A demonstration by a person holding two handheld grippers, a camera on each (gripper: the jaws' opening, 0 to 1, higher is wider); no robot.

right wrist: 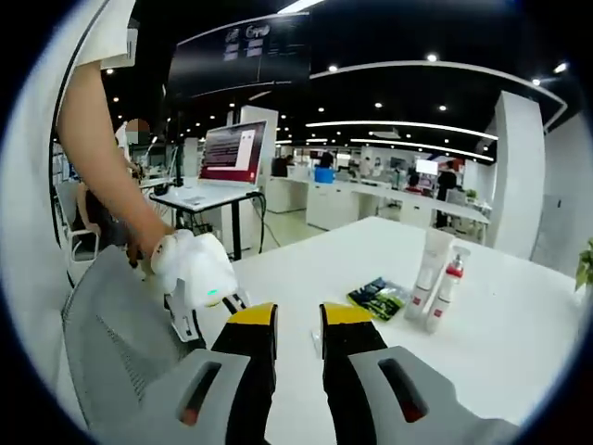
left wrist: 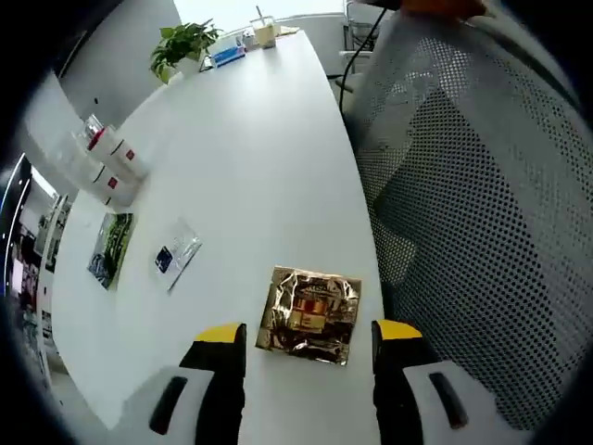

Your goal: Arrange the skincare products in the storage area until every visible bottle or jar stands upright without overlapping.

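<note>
In the left gripper view, a crinkled gold foil packet [left wrist: 310, 315] lies flat on the white table [left wrist: 250, 158]. My left gripper [left wrist: 309, 334] is open, with its yellow-tipped jaws wide apart on either side of the packet's near edge. Several white tubes and bottles with red marks [left wrist: 109, 162] stand grouped at the table's far left edge. In the right gripper view, a white tube [right wrist: 433, 267] and a red-pump bottle [right wrist: 447, 287] stand upright beside a green packet [right wrist: 380, 295]. My right gripper [right wrist: 298, 320] is shut over bare table with nothing held.
A small blue-and-silver sachet [left wrist: 176, 252] and a green packet [left wrist: 111, 246] lie left of the foil packet. A potted plant [left wrist: 182, 44], a blue box [left wrist: 227, 54] and a cup [left wrist: 264, 32] stand at the far end. A grey mesh chair [left wrist: 463, 204] crowds the table's right side.
</note>
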